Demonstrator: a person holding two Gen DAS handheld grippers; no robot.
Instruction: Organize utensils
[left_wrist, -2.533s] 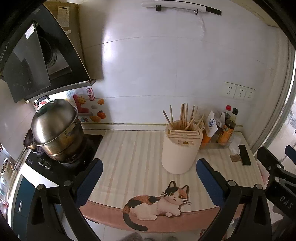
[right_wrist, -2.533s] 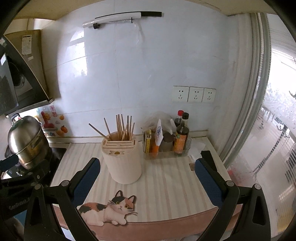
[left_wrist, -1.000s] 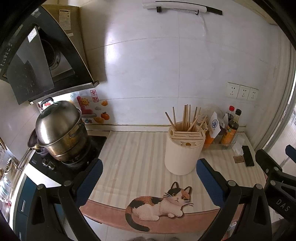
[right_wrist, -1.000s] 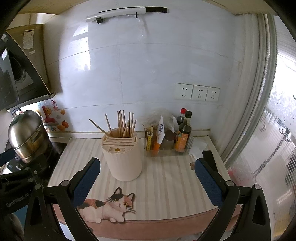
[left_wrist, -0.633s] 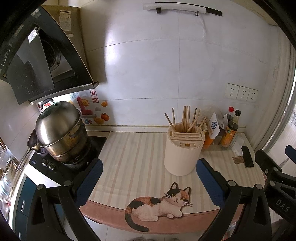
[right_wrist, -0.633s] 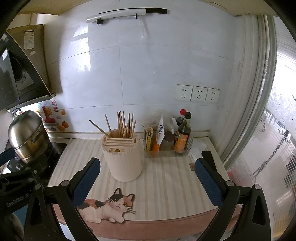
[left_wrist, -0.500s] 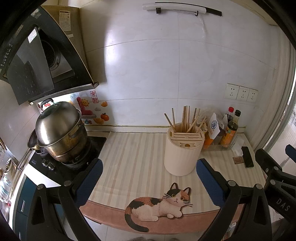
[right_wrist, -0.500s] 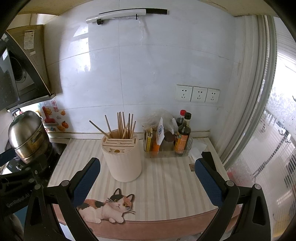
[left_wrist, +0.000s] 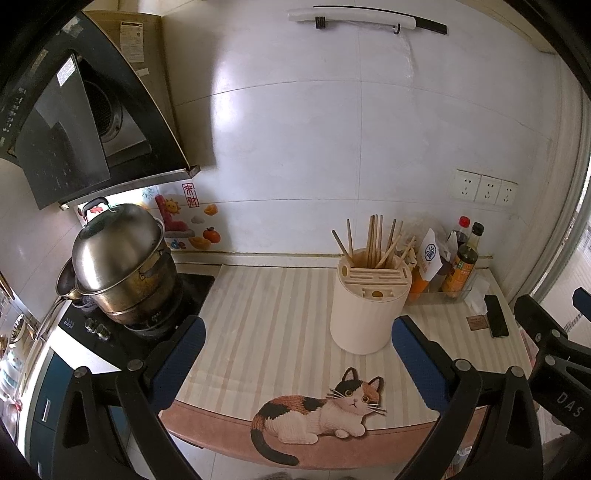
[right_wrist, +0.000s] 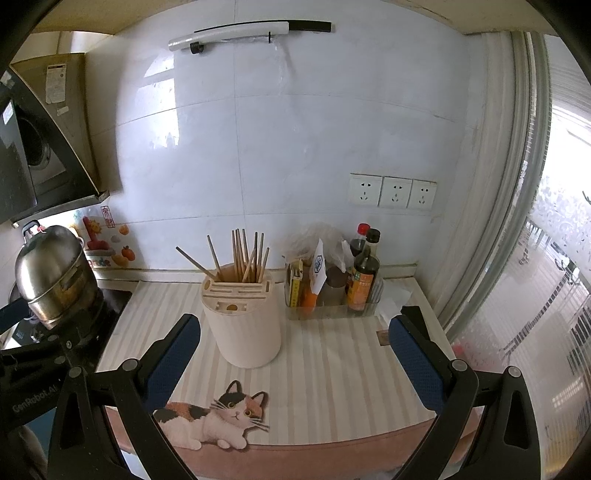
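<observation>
A cream cylindrical utensil holder (left_wrist: 368, 306) (right_wrist: 243, 321) stands on the striped counter mat (left_wrist: 273, 317). Several wooden chopsticks (left_wrist: 376, 242) (right_wrist: 243, 256) stand in its back compartment; its slotted front part looks empty. My left gripper (left_wrist: 295, 362) is open and empty, held above the counter's front edge, to the front left of the holder. My right gripper (right_wrist: 295, 354) is open and empty, just in front of and to the right of the holder. Neither touches anything.
A steel pot (left_wrist: 122, 266) sits on the stove at left under a range hood (left_wrist: 85, 122). A clear tray with sauce bottles (right_wrist: 364, 280) and packets stands right of the holder. A phone (left_wrist: 496, 320) lies at far right. Wall sockets (right_wrist: 391, 192) are above.
Both grippers have drifted slightly back from the counter over the past seconds; in the last half second hardly anything has moved. Both stay open and empty.
</observation>
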